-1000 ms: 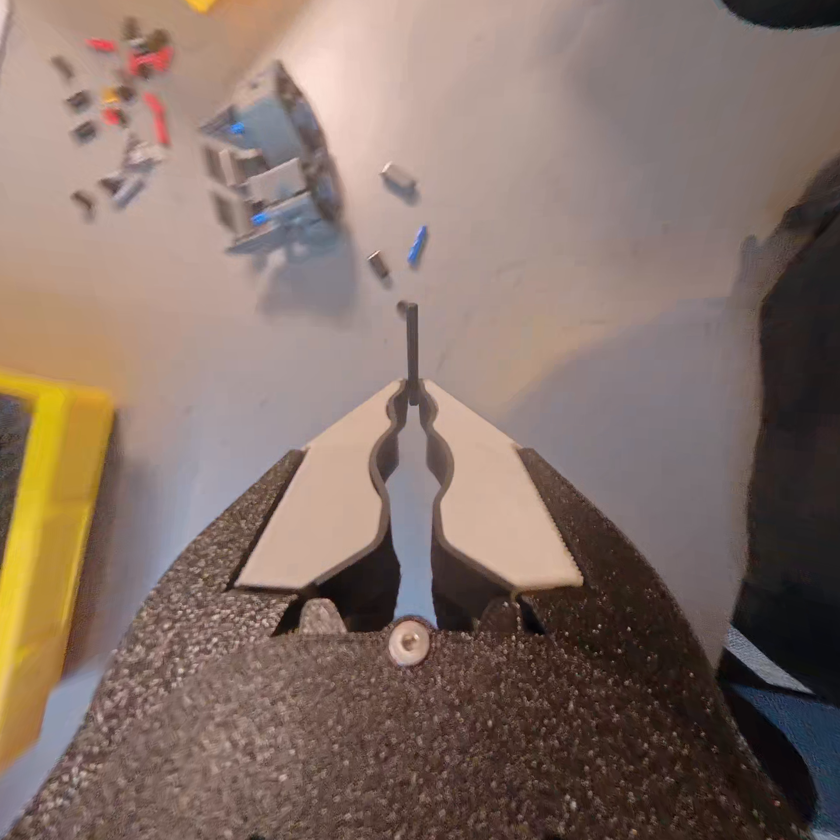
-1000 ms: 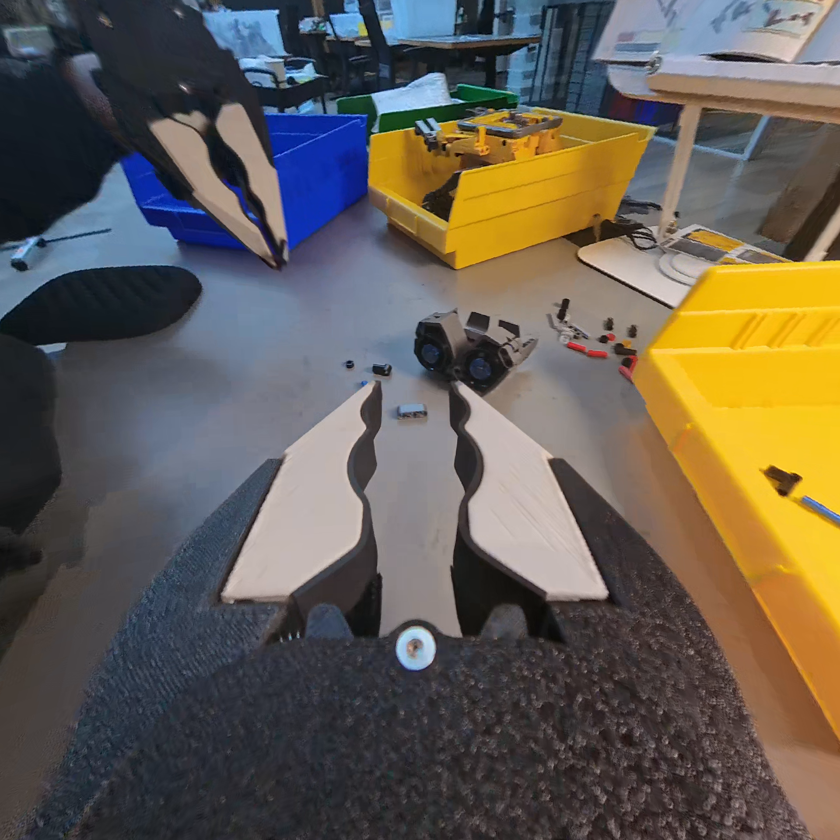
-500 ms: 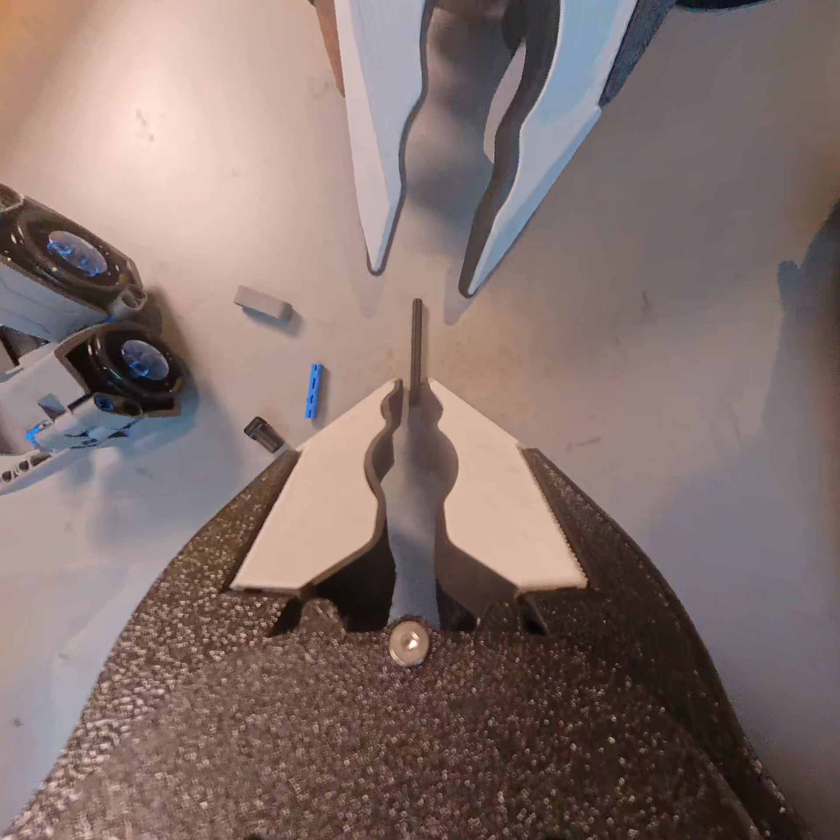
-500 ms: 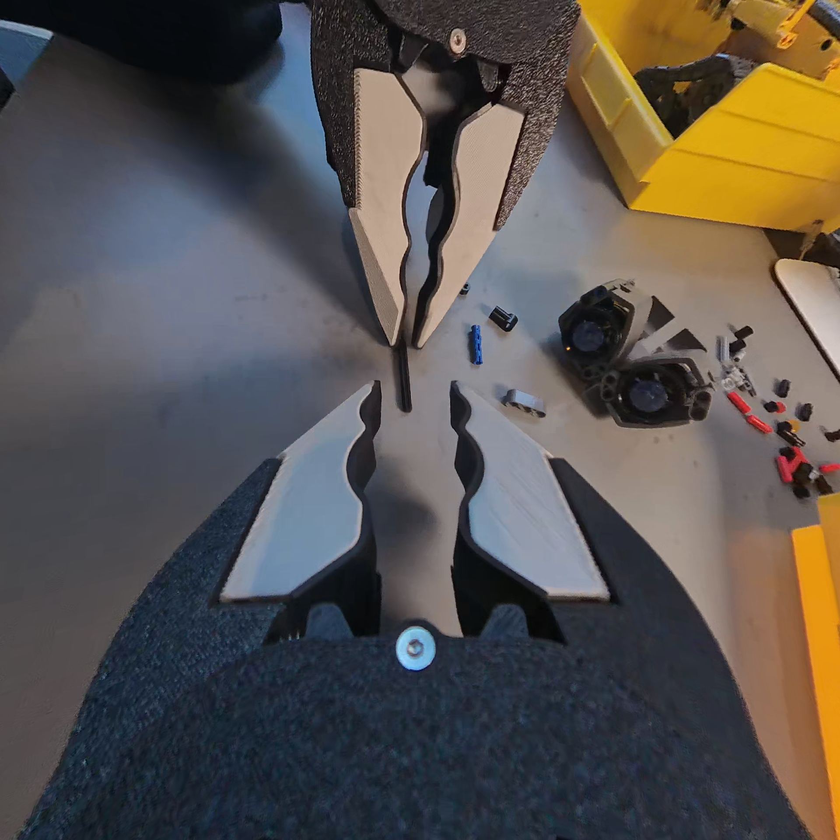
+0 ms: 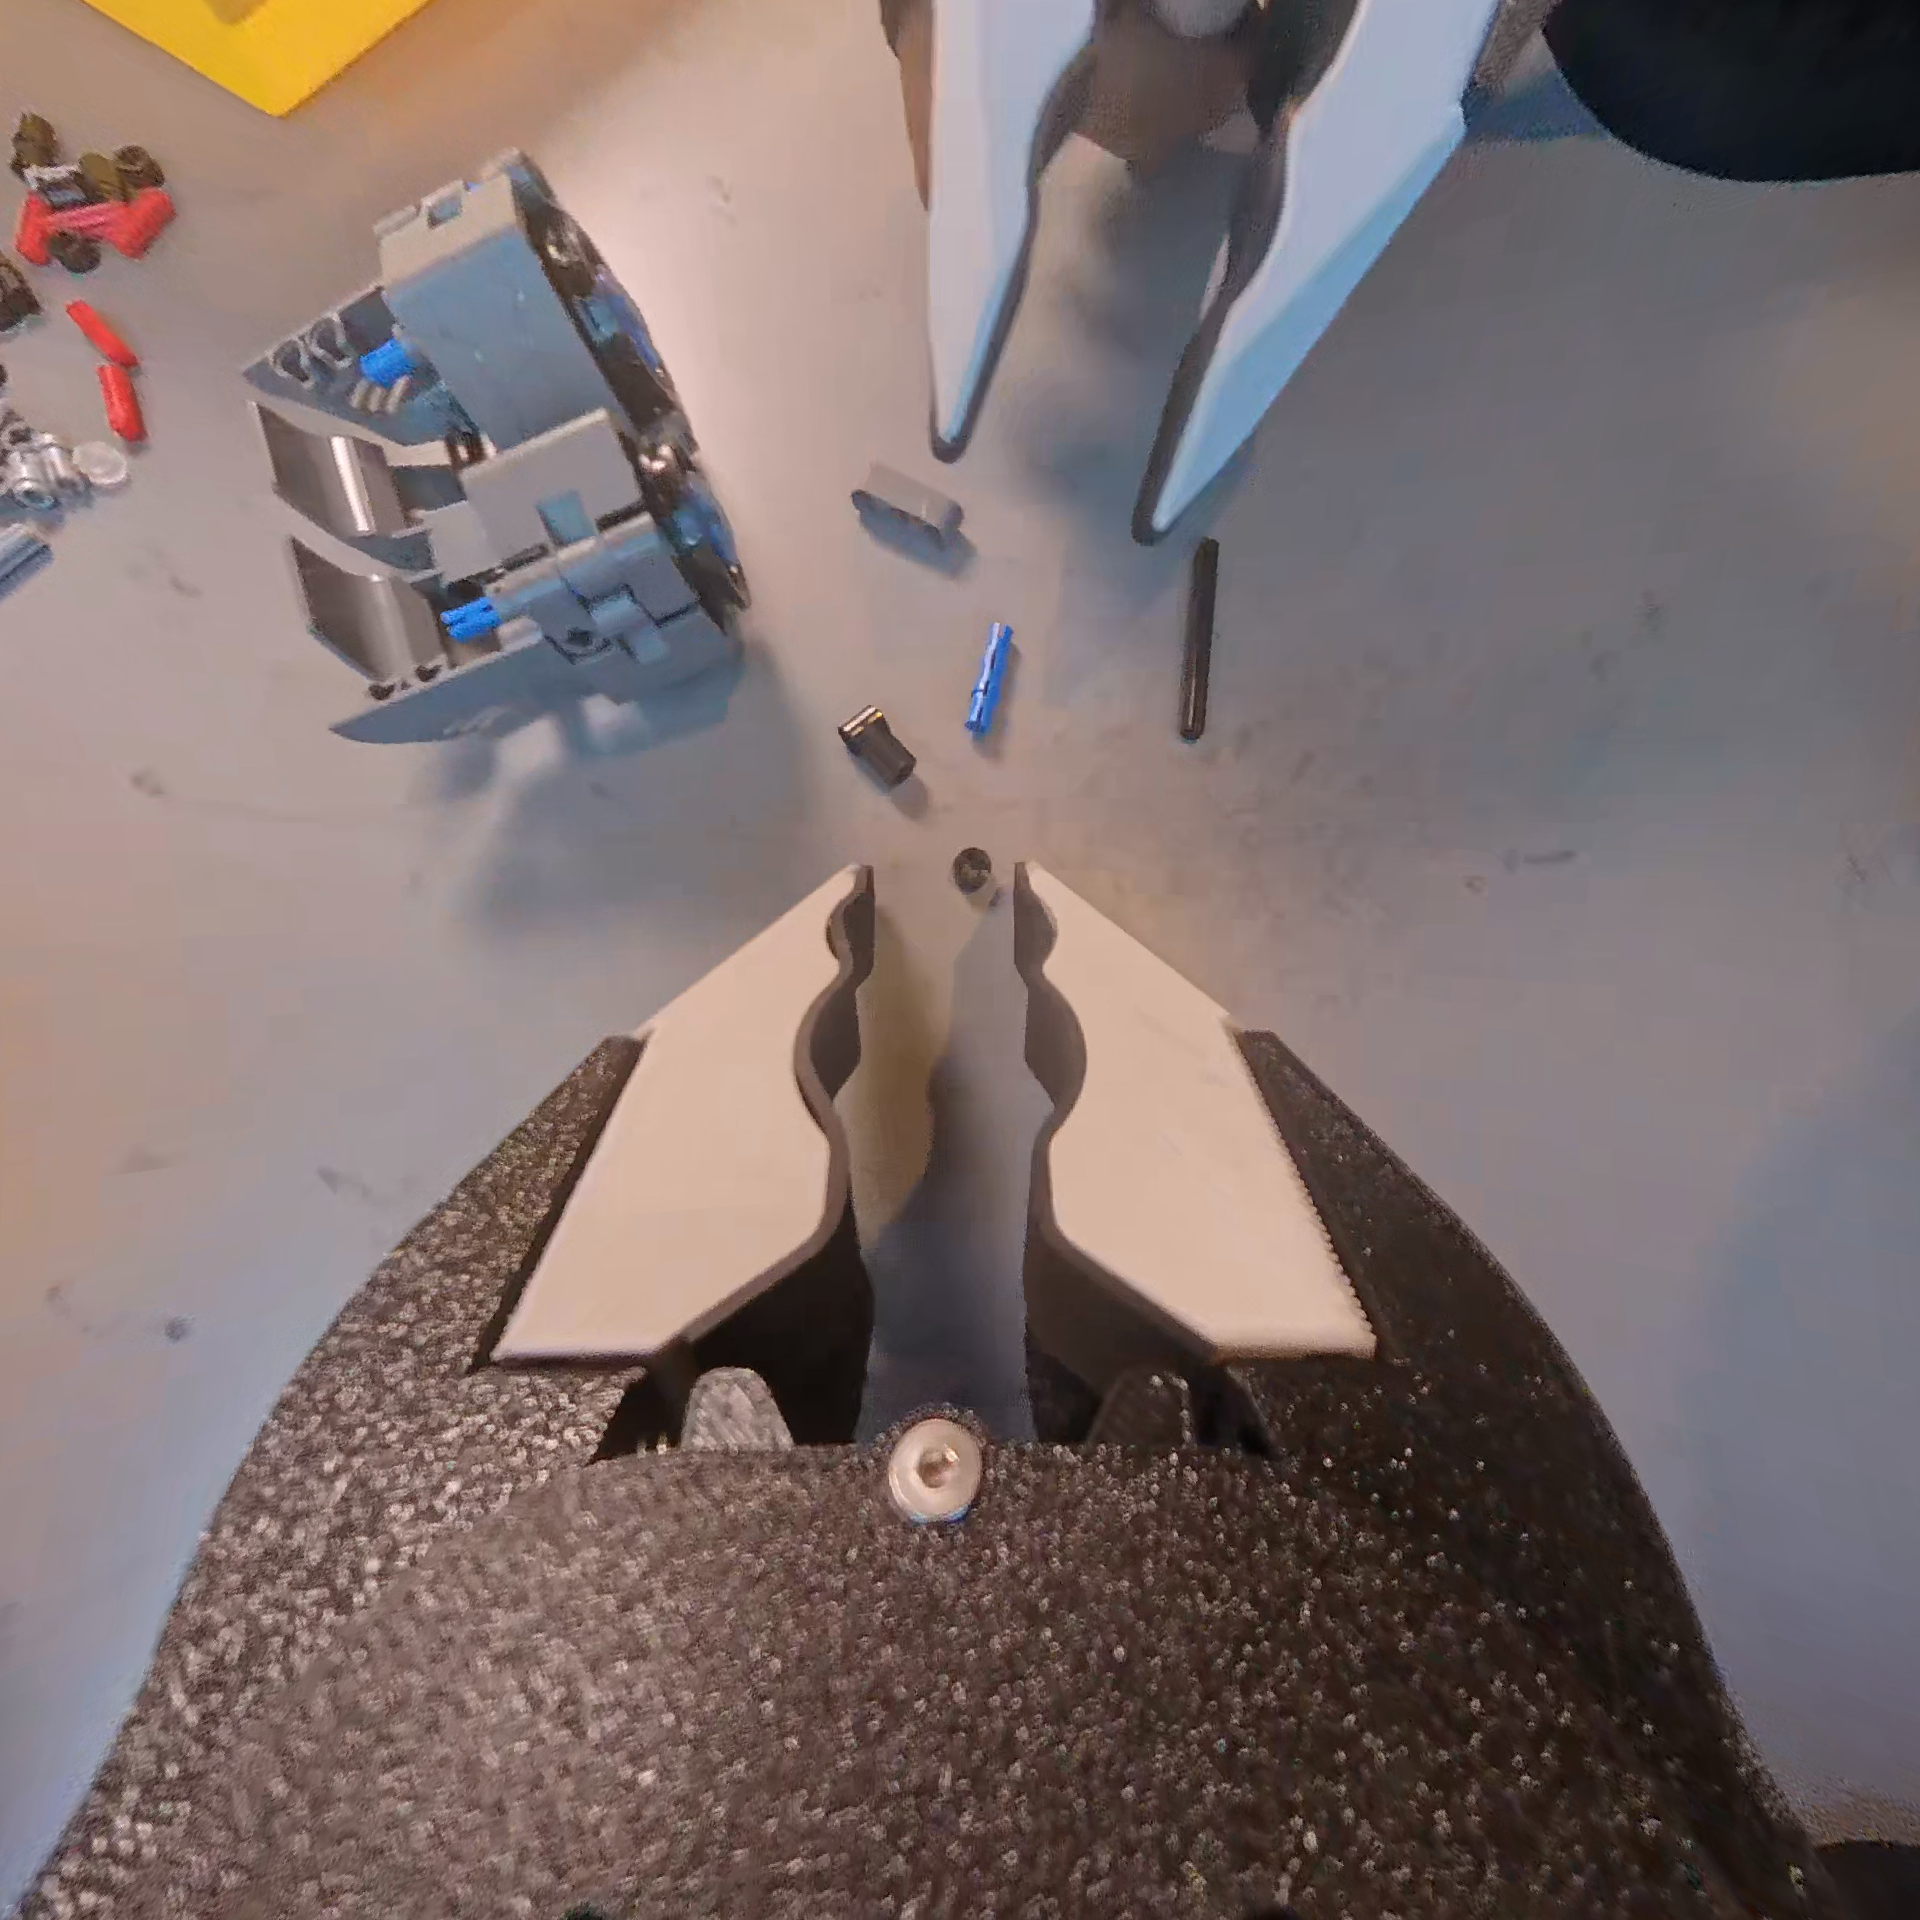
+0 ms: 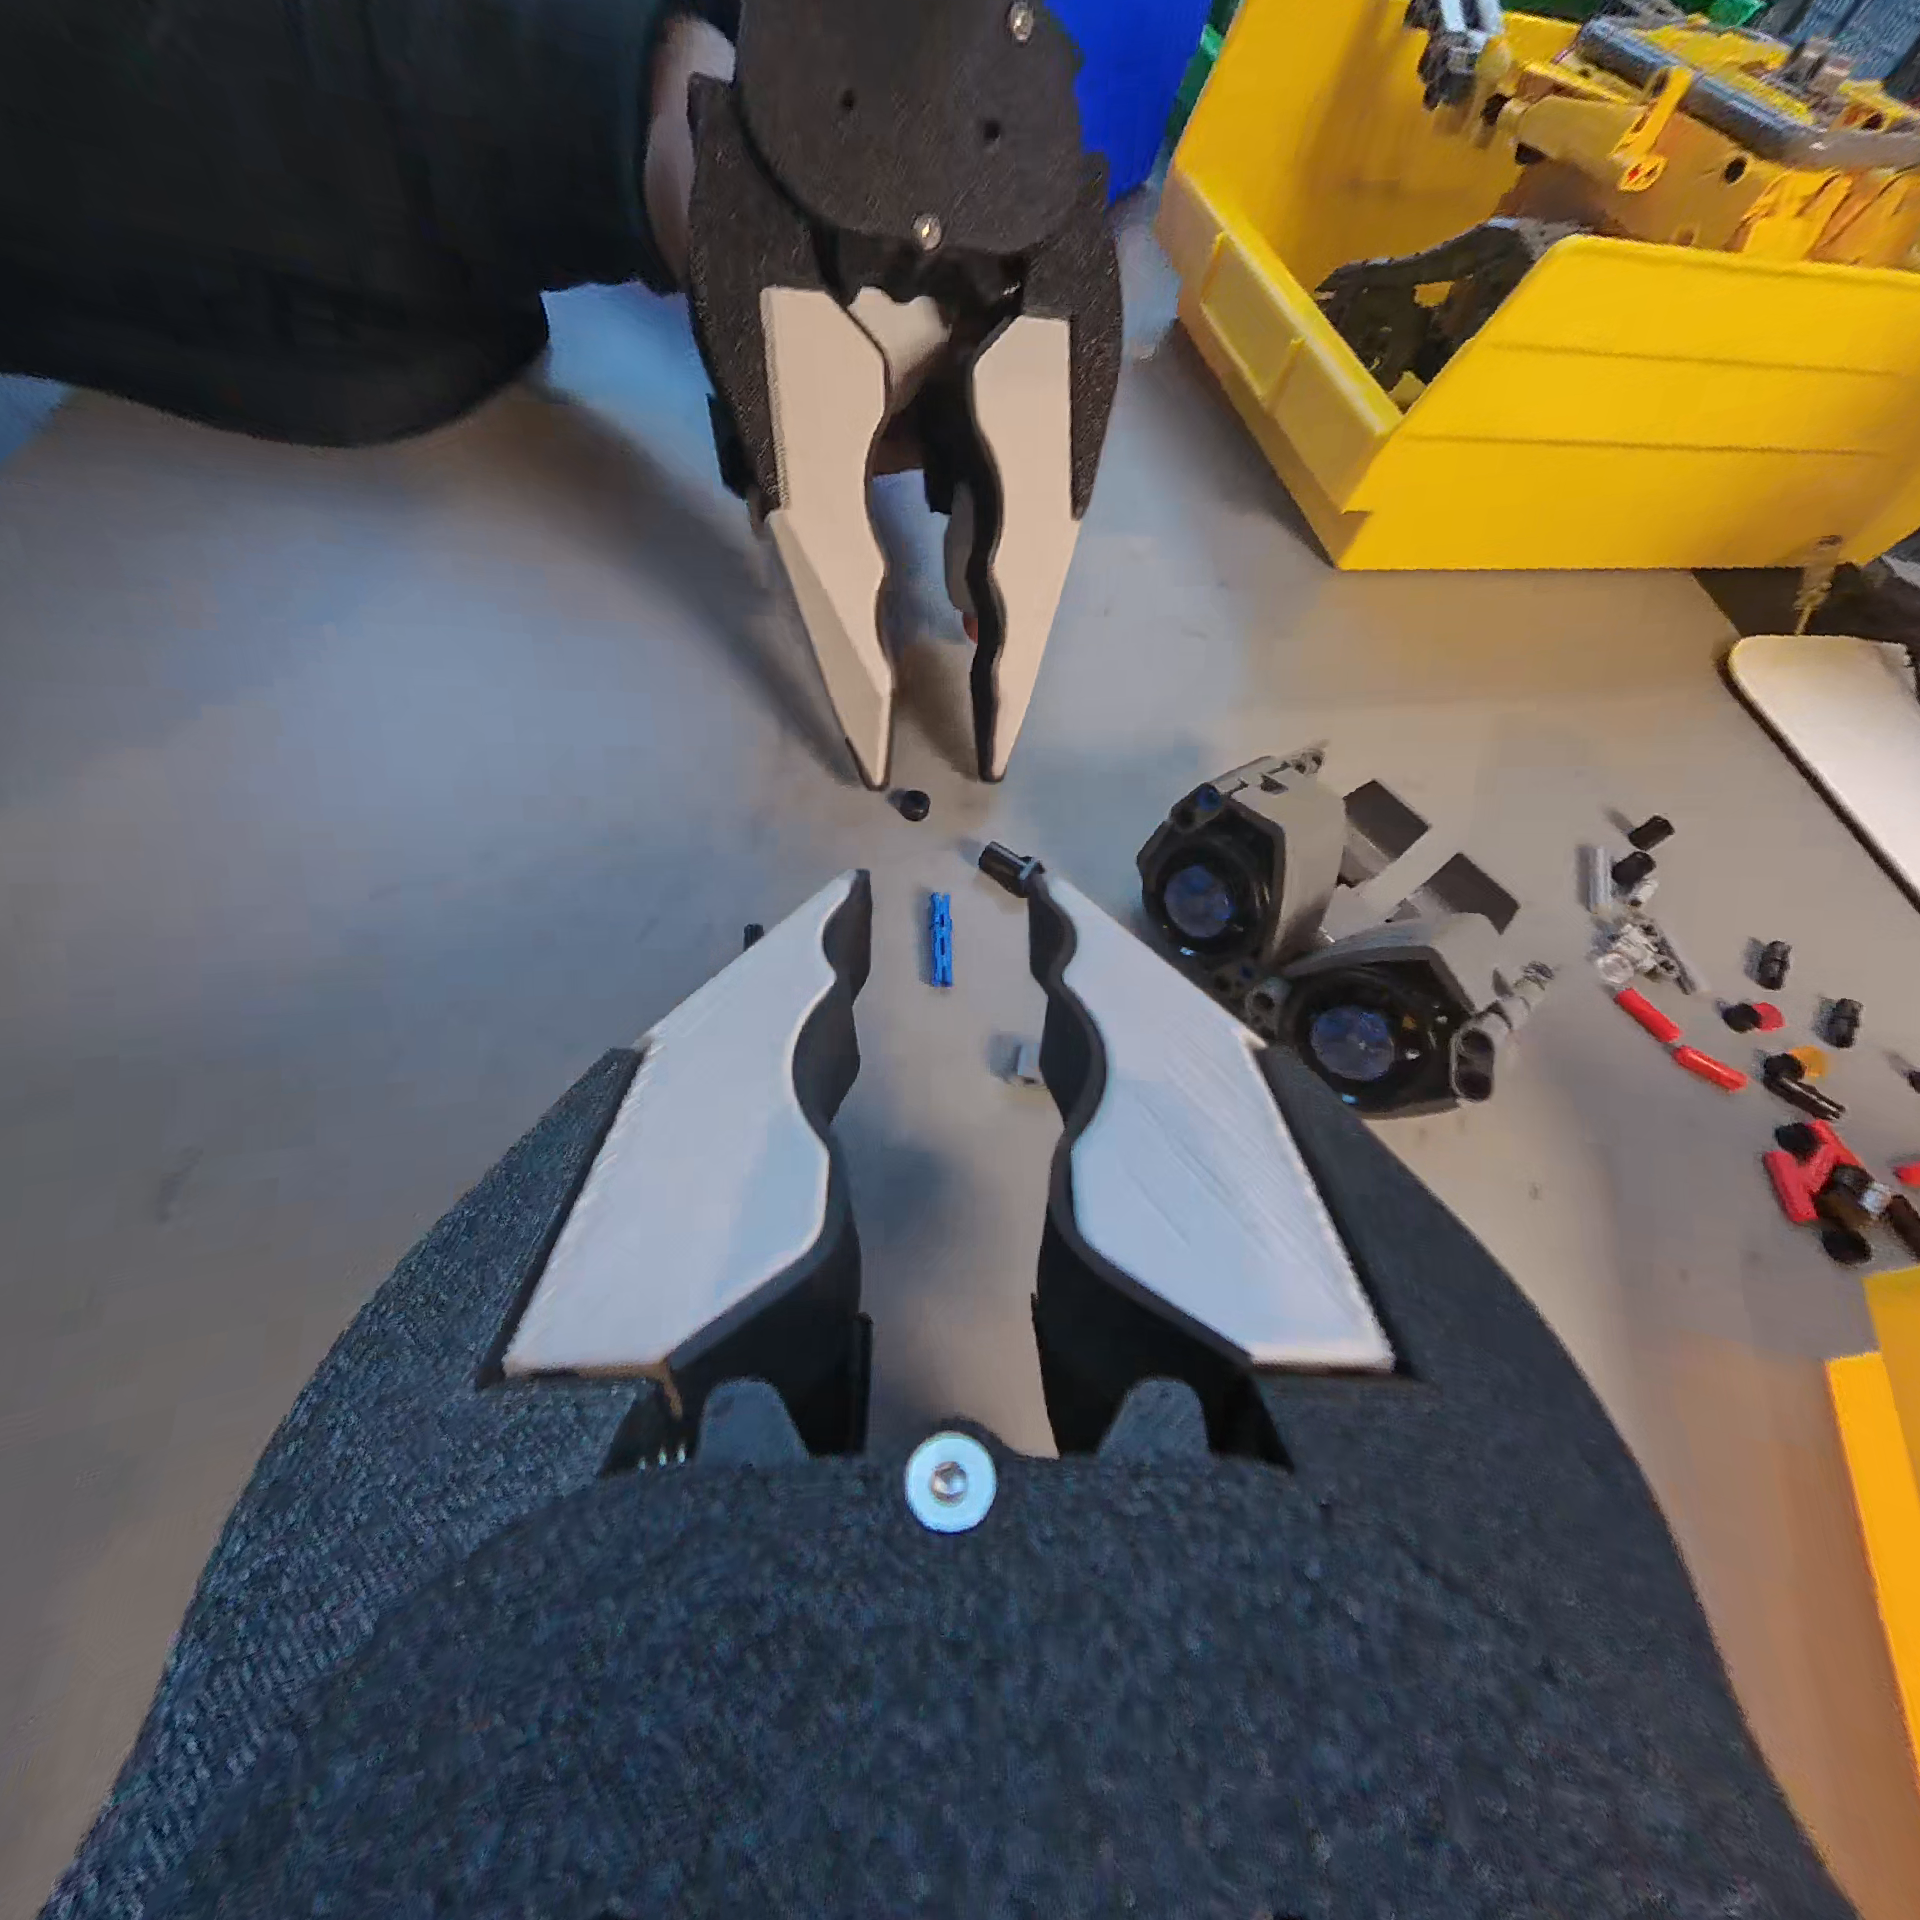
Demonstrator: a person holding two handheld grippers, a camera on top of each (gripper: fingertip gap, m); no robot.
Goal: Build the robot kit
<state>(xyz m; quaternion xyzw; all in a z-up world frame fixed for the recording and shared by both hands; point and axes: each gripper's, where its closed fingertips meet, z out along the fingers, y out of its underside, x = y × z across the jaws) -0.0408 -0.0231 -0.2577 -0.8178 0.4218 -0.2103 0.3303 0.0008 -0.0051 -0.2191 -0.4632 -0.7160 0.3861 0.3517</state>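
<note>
The left gripper (image 5: 943, 878), fingers narrowly parted and empty, has a small black bush (image 5: 972, 867) between its tips. The right gripper (image 6: 948, 885), fingers wide and empty, straddles a blue pin (image 6: 940, 937) lying lengthwise on the bench (image 6: 312, 831).

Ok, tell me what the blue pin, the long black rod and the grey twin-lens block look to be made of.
Blue pin: moulded plastic by the look, saturated even colour, slight sheen.
Long black rod: probably plastic too, matte black, though metal can't be excluded from its look.
Grey twin-lens block: hard plastic panels, satin grey, with glossy dark rings and bluish see-through lenses.
</note>
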